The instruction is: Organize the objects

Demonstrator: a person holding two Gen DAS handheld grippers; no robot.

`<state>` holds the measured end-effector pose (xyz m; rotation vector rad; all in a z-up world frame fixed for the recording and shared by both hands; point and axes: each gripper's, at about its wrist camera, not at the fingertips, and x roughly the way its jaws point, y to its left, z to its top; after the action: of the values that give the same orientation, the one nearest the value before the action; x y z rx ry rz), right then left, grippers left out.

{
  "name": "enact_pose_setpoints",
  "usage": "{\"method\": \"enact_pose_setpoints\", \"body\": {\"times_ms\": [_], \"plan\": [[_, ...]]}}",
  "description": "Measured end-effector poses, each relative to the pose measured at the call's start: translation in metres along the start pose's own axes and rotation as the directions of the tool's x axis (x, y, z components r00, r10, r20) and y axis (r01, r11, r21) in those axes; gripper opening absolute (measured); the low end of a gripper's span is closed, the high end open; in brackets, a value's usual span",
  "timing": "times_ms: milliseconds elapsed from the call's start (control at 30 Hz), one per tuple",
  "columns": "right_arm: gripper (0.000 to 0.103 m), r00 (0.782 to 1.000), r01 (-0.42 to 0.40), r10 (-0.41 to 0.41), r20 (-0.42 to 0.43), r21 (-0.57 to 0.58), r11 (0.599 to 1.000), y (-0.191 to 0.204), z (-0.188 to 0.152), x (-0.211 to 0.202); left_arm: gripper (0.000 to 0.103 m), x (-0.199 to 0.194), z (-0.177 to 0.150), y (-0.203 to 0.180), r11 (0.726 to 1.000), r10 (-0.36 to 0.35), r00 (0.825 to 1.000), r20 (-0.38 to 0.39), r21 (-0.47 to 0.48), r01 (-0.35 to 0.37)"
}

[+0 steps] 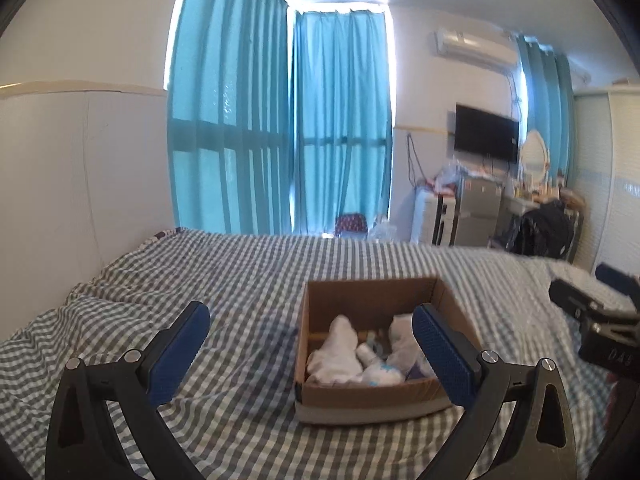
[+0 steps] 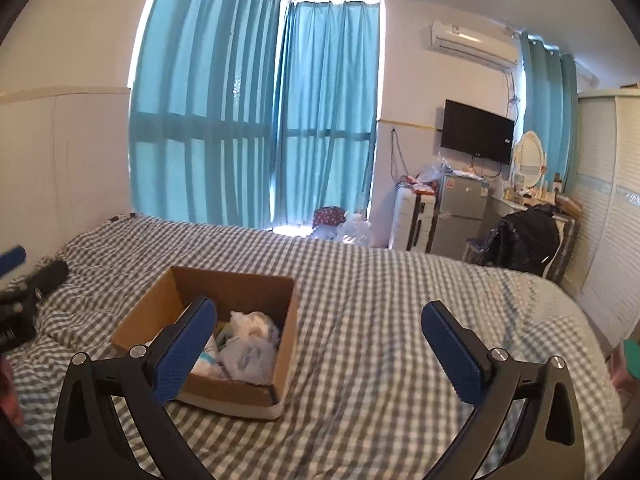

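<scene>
A cardboard box (image 1: pixel 372 344) sat on the bed (image 1: pixel 240 272), on its grey-and-white checked cover, and held white socks (image 1: pixel 336 354) and crumpled plastic bags (image 2: pixel 250 354). I held my left gripper (image 1: pixel 316 350) above the cover with its blue pads spread wide, empty, the right pad overlapping the box's right wall. My right gripper (image 2: pixel 320 350) hung just right of the box, equally wide apart and empty, its left pad over the box's near corner.

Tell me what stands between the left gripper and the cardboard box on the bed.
Nothing visible does. The left gripper, jaws open and holding nothing, faces the cardboard box over bare checkered bedding. The right gripper is off to the side, also open.
</scene>
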<state>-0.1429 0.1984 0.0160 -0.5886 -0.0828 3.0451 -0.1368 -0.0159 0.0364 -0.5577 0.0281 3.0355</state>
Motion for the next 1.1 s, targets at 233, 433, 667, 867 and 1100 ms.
{"method": "enact_pose_setpoints", "body": {"times_ms": [233, 433, 667, 867, 1100], "plan": [[0.103, 0.999, 0.012, -0.013, -0.042, -0.002, 1.0, 0.0036, -0.0096, 0.0069, 0.103, 0.0042, -0.0018, 0.0049, 0.998, -0.046, 0.999, -0.021, -0.048, 0.045], [0.103, 0.999, 0.022, -0.021, -0.038, 0.011, 1.0, 0.0009, -0.0066, 0.0067, 0.103, 0.0054, -0.0021, 0.0036, 0.998, -0.044, 0.998, -0.041, -0.051, 0.042], [0.103, 0.999, 0.025, -0.024, -0.045, 0.012, 1.0, 0.0017, -0.0072, 0.0092, 0.103, 0.0077, -0.0041, -0.0012, 1.0, -0.013, 0.999, -0.053, -0.018, 0.012], [0.103, 0.998, 0.023, -0.023, -0.055, 0.006, 1.0, 0.0029, -0.009, 0.011, 0.103, 0.0058, -0.0019, 0.0021, 0.999, -0.013, 0.999, -0.045, -0.035, 0.012], [0.103, 0.998, 0.027, -0.026, -0.057, 0.004, 1.0, 0.0054, -0.0082, 0.0119, 0.103, 0.0057, -0.0013, 0.0022, 0.999, -0.013, 0.999, -0.048, -0.038, 0.011]]}}
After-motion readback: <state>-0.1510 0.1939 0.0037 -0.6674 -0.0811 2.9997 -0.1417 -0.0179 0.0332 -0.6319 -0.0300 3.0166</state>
